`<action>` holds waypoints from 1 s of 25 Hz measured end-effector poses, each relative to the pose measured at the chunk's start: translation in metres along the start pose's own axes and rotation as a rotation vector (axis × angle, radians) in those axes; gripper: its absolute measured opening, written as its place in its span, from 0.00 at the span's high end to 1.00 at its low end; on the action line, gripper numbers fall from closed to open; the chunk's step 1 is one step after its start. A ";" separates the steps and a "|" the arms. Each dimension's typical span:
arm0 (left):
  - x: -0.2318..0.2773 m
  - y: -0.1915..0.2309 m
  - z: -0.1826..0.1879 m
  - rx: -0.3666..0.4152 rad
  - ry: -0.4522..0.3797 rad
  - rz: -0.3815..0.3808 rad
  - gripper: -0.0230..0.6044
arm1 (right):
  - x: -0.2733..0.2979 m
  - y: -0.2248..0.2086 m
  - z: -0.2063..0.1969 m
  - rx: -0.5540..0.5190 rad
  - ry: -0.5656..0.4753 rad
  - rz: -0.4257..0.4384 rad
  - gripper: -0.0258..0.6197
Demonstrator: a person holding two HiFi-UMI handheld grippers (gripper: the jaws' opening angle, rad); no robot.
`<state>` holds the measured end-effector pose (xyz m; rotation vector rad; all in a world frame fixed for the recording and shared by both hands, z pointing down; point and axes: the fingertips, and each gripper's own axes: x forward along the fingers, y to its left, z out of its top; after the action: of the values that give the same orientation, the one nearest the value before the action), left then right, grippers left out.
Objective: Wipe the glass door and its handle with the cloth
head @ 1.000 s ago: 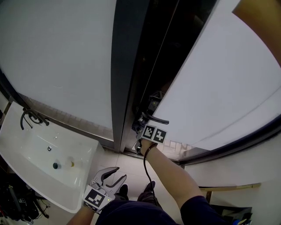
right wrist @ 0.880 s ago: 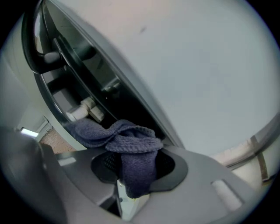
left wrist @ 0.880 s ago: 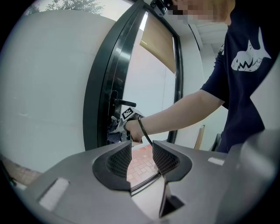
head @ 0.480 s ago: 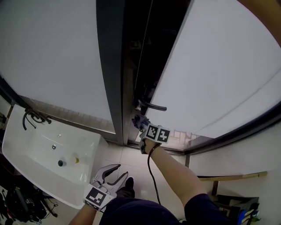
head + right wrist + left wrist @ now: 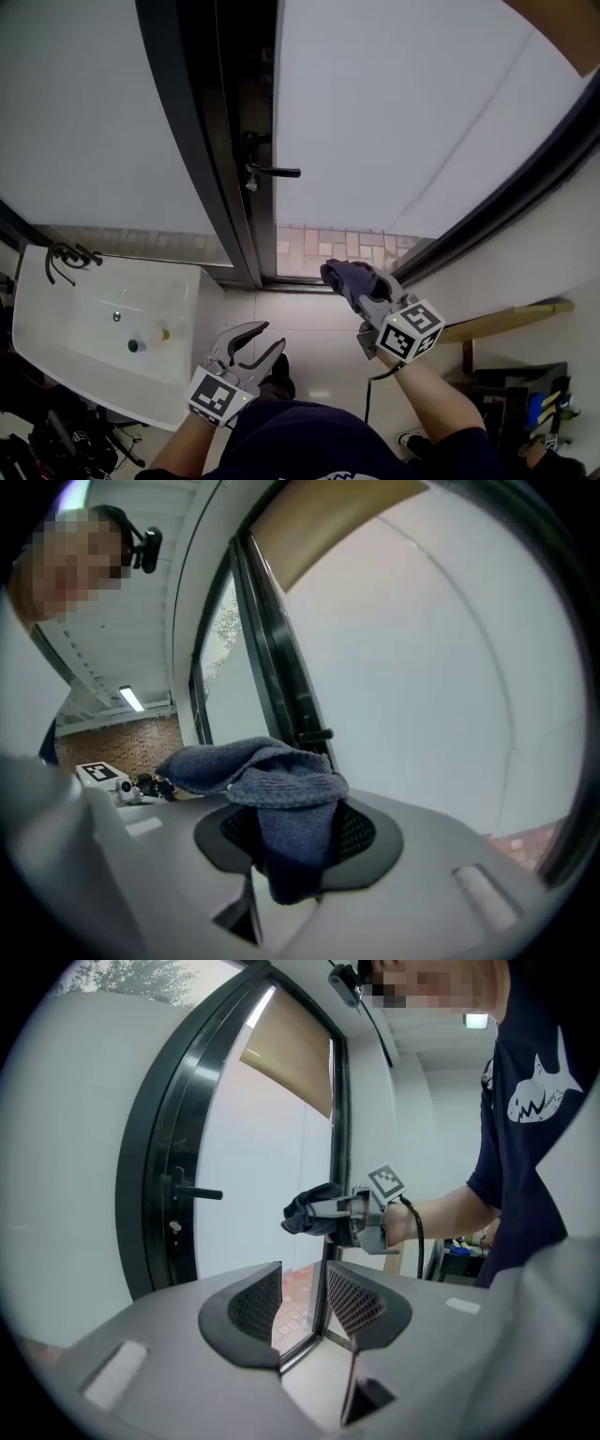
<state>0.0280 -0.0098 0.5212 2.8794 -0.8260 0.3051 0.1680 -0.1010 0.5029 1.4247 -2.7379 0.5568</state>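
Note:
The frosted glass door stands in a dark frame, its black lever handle on the left edge. My right gripper is shut on a dark blue cloth, held low and well away from the handle, below and to its right. In the right gripper view the cloth bulges out of the jaws, and the handle shows small beyond it. My left gripper hangs open and empty near my body. From the left gripper view the open left gripper faces the cloth and the handle.
A white washbasin with a black tap stands at the lower left. A second glass pane lies left of the dark frame. A wooden shelf and dark clutter are at the lower right. The tiled floor lies below the door.
My right gripper has drawn back from the door handle, down and to the right, with the cloth still in it. The left gripper stays open and low.

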 end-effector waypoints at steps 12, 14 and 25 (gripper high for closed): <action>-0.040 -0.137 -0.013 0.073 0.030 -0.086 0.73 | -0.227 0.075 -0.033 -0.184 -0.105 -0.140 0.74; -0.050 -0.150 -0.014 0.080 0.035 -0.079 0.73 | -0.243 0.091 -0.039 -0.232 -0.105 -0.141 0.74; -0.076 -0.191 -0.015 0.081 0.048 -0.055 0.73 | -0.275 0.120 -0.060 -0.127 -0.136 -0.085 0.74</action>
<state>0.0645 0.1922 0.5052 2.9510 -0.7410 0.4095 0.2249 0.1980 0.4763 1.5933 -2.7388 0.2871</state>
